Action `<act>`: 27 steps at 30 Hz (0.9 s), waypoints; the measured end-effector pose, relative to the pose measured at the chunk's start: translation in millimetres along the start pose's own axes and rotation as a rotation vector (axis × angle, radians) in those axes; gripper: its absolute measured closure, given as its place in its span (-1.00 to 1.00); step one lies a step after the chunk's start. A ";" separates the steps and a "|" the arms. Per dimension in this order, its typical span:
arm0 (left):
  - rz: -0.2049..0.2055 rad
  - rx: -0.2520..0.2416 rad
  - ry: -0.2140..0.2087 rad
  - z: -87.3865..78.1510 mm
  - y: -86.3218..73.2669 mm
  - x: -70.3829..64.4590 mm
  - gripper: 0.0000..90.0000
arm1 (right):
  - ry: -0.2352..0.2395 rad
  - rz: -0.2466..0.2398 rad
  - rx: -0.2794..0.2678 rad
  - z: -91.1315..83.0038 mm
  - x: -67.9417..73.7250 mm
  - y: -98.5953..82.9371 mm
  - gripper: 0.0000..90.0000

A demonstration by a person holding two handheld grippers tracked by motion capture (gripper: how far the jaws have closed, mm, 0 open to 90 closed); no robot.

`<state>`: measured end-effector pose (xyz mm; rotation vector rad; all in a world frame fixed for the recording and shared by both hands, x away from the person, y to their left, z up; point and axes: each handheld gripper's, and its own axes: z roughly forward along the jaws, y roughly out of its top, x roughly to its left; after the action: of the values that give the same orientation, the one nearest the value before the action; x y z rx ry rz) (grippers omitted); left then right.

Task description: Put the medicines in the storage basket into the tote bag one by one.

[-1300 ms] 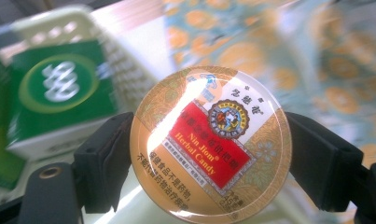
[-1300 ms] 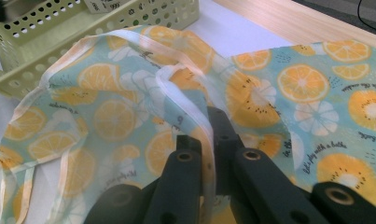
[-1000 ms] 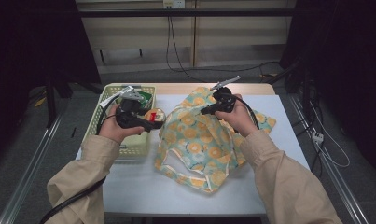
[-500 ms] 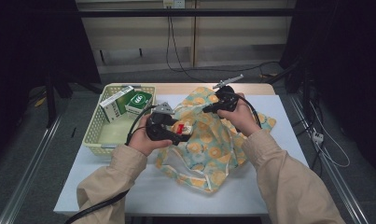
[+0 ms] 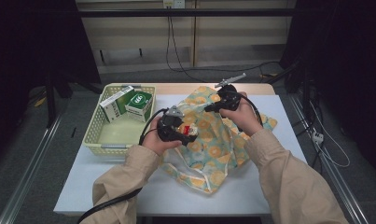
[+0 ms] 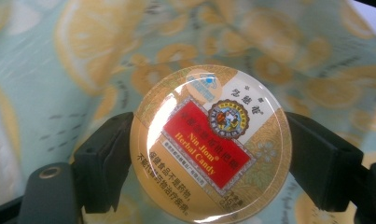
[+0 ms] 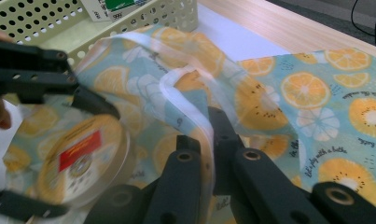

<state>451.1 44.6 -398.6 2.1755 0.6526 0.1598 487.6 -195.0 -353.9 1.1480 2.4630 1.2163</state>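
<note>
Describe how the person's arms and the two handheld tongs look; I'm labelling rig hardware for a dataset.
Both arms wear loose beige long sleeves reaching the wrists. The left tongs and right tongs are black, each with two blocky matte jaws joined by round pivot bolts. A black cable trails beside the left sleeve, another loops by the right hand. A grey three-cornered plate tops the right tongs.

A recording lab or studio: black curtains [image 5: 31,42] flank a white-topped counter [image 5: 251,196], loose cables [image 5: 181,51] hang down a pale panelled wall [image 5: 139,32], and metal floor rails [image 5: 31,177] run beside it.
</note>
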 end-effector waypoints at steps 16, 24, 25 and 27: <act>-0.029 -0.018 0.027 11.3 -0.4 4.4 -0.55 | -0.011 0.002 -0.008 -5.7 -3.8 -1.4 1.00; -0.005 -0.024 -0.001 18.9 4.5 -10.3 -0.55 | -0.024 0.022 0.010 12.7 -13.1 -3.2 1.00; 0.001 -0.018 0.023 20.5 5.1 -11.5 -0.55 | -0.028 0.027 0.011 15.8 -16.3 -3.4 1.00; -0.008 -0.017 0.024 25.1 5.1 -10.5 -0.55 | -0.042 0.047 0.012 21.2 -22.9 -4.2 1.00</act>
<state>452.4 19.3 -409.6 2.1573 0.6707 0.1871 510.6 -199.7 -375.0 1.2291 2.4293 1.1782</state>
